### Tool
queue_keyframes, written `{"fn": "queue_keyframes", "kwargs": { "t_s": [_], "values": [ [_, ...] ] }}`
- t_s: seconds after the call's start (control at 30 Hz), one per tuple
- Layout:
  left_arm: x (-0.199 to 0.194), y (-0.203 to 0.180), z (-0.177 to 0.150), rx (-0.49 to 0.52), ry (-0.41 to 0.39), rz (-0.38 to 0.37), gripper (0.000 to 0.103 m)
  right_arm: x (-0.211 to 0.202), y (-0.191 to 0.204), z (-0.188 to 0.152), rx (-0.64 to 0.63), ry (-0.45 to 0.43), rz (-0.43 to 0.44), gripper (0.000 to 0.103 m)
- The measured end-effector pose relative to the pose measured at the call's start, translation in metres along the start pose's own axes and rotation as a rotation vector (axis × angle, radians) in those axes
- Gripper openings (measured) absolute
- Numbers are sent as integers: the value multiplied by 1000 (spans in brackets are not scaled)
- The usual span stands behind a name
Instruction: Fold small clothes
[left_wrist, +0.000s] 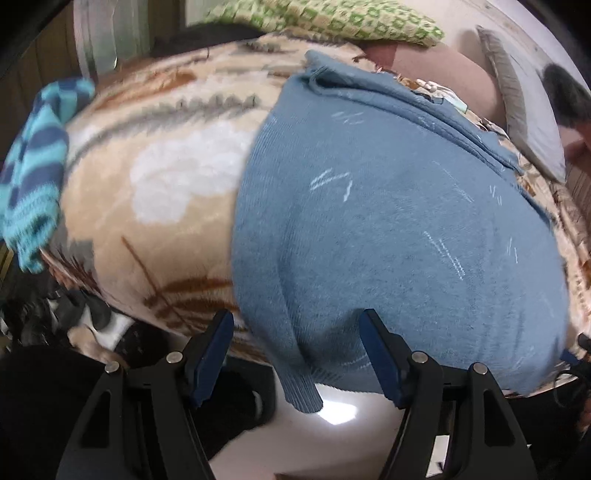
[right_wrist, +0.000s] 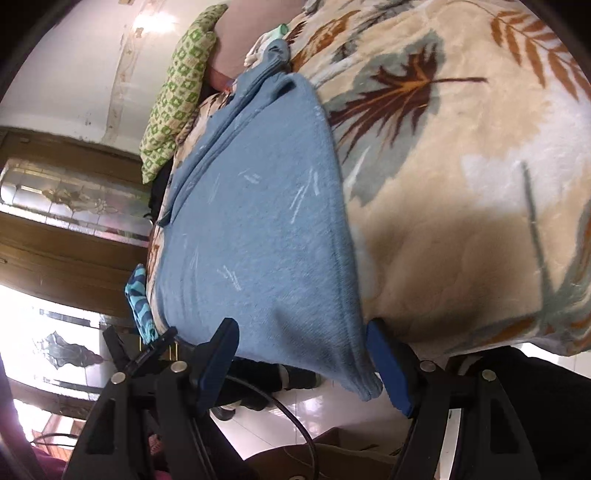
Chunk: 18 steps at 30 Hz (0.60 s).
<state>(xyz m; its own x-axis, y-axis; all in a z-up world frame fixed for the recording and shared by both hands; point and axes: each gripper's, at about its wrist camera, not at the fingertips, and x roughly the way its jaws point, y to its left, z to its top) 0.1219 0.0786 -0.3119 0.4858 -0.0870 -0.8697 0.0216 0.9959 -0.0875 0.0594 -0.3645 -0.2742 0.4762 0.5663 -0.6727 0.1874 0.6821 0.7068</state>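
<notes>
A blue knit garment (left_wrist: 399, 229) lies spread on a leaf-patterned beige blanket (left_wrist: 147, 177), its near hem hanging over the bed's edge. My left gripper (left_wrist: 295, 325) is open, its jaws wide on either side of a fold at the hem's left corner. In the right wrist view the same garment (right_wrist: 258, 229) lies on the blanket (right_wrist: 461, 184). My right gripper (right_wrist: 303, 332) is open, jaws wide around the hem's right corner. Neither gripper holds cloth.
A turquoise and navy striped garment (left_wrist: 33, 177) lies at the blanket's left edge; it also shows in the right wrist view (right_wrist: 138, 302). A green patterned pillow (left_wrist: 332, 18) sits at the far end. White tiled floor (left_wrist: 340, 406) lies below the bed edge.
</notes>
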Motion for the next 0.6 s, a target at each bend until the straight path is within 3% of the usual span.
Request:
{"fn": "queue_keyframes", "kwargs": {
  "t_s": [0.6],
  "values": [
    [-8, -8, 9, 40, -65, 29, 71, 10, 8, -2, -18, 14, -4, 75]
  ]
}}
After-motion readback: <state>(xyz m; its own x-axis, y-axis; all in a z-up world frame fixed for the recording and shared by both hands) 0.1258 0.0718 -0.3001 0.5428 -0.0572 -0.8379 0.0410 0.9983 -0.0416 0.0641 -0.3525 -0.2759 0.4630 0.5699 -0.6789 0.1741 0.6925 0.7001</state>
